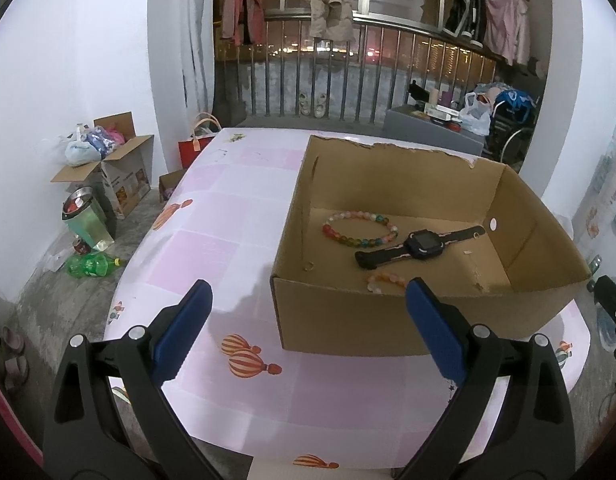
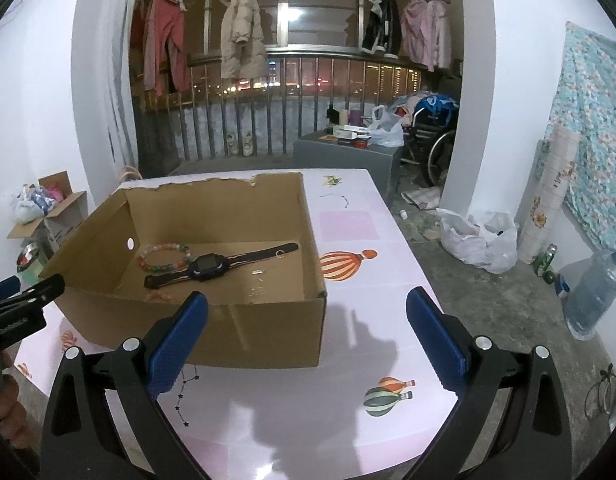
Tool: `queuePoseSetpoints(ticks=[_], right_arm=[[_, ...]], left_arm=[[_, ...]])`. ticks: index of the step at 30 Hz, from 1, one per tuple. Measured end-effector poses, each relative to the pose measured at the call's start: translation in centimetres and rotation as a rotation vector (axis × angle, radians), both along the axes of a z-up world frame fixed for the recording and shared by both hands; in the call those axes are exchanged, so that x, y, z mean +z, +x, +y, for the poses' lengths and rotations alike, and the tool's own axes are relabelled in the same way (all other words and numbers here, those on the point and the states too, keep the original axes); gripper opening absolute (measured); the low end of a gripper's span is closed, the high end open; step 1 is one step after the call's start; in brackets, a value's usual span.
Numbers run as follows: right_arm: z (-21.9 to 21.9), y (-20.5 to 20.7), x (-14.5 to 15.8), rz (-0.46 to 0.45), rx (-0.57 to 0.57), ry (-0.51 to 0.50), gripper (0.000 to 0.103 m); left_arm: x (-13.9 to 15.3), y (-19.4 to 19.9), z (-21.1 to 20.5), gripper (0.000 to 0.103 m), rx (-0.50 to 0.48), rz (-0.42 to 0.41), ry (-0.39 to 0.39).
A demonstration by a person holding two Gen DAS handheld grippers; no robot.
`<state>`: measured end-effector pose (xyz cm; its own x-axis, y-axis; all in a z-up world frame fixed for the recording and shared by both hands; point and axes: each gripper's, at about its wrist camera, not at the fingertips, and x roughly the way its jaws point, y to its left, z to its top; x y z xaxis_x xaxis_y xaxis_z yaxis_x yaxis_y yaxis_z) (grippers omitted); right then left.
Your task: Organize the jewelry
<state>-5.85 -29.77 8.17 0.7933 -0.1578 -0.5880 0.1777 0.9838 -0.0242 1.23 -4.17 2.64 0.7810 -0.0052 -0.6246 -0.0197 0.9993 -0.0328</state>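
We are holding our left gripper (image 1: 308,300) over the table (image 1: 236,216), its blue-padded fingers (image 1: 186,332) spread wide apart and gripping nothing. Ahead of the fingers, and mostly toward the right one, a cardboard box (image 1: 388,320) is sitting open on the pink tablecloth; its near wall is crossing behind the right fingertip. Inside the box, beyond the fingertips, a multicoloured bead bracelet (image 1: 360,229) is lying flat on the floor of the box, and a dark watch (image 1: 422,245) is stretched out just beside it, nearer to us. A second, orange-pink bracelet (image 1: 384,282) is lying just past the near wall, partly hidden by it and by the right finger.

We are holding our right gripper (image 2: 307,300) over the table too, its fingers (image 2: 436,336) likewise wide apart and empty. From here the box (image 2: 264,332) is lying ahead of the left finger, whose tip is overlapping its near wall. The watch (image 2: 206,267) and the bead bracelet (image 2: 164,258) are showing beyond that fingertip, and a small ring (image 2: 280,255) is resting by the far end of the strap. Between the fingers we are seeing only tablecloth printed with hot-air balloons (image 2: 342,264). The left gripper is showing at the left edge of this view.
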Motion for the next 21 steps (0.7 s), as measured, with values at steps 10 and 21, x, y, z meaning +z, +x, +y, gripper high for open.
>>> queuePoseSetpoints(ticks=[10, 21], right_arm=[[-0.58, -0.01, 0.05, -0.001, -0.025, -0.002, 0.097], [-1.00, -0.34, -0.11, 0.003, -0.047, 0.001, 0.097]], left_arm=[[-0.05, 0.06, 0.18, 0.094, 0.013, -0.006, -0.003], [-0.12, 0.01, -0.07, 0.094, 0.011, -0.005, -0.004]])
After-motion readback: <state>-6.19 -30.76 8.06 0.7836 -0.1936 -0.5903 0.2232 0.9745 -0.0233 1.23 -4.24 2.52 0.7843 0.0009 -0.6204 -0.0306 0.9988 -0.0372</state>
